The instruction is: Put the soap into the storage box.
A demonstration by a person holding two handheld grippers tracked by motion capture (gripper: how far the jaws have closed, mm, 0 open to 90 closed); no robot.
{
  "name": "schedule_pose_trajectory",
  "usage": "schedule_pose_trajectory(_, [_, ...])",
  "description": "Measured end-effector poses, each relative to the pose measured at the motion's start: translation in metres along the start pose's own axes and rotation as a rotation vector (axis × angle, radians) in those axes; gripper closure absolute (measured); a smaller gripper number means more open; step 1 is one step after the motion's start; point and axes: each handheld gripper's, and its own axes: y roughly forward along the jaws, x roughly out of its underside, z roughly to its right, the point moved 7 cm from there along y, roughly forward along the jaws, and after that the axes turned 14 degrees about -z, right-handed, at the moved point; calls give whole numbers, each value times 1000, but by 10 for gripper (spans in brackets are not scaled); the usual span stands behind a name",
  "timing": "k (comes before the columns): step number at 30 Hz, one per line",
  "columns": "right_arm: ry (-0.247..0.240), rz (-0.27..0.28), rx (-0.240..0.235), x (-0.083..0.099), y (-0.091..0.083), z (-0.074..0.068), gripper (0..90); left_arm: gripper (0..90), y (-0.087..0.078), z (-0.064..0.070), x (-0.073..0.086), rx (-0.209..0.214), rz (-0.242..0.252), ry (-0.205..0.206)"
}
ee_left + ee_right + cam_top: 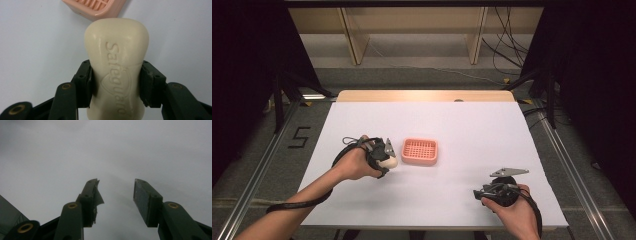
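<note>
A cream bar of soap stamped "Safeguard" is clamped between the black jaws of my left gripper, which is shut on it. From above, that left gripper holds the soap just left of a pink slotted soap dish on the white table. The dish's corner shows just beyond the soap's far end. My right gripper stands open over bare white surface, nothing between its jaws. It sits at the table's front right, held in a hand.
A white sheet covers the table, with a wooden strip along its far edge. Metal rails run along both sides, and wooden shelf legs and cables stand on the floor beyond. Black cables trail from both grippers.
</note>
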Motion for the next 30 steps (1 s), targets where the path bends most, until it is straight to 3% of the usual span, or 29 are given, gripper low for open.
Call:
schedule_pose_trajectory(10, [-12, 14, -5, -1, 0, 2, 552, 494, 0, 2, -8, -8, 6, 44])
schedule_pose_trajectory(14, [-9, 13, -1, 0, 0, 2, 552, 494, 1, 2, -9, 0, 8, 35])
schedule_pose_trajectory(15, [16, 6, -3, 0, 0, 0, 552, 494, 1, 2, -9, 0, 8, 39])
schedule_pose_trajectory(19, [39, -6, -5, 2, -1, -2, 552, 494, 1, 2, -11, 0, 13, 57])
schedule_pose_trajectory(30, [35, -5, -2, 2, -1, -2, 552, 494, 2, 3, -16, 6, 13, 69])
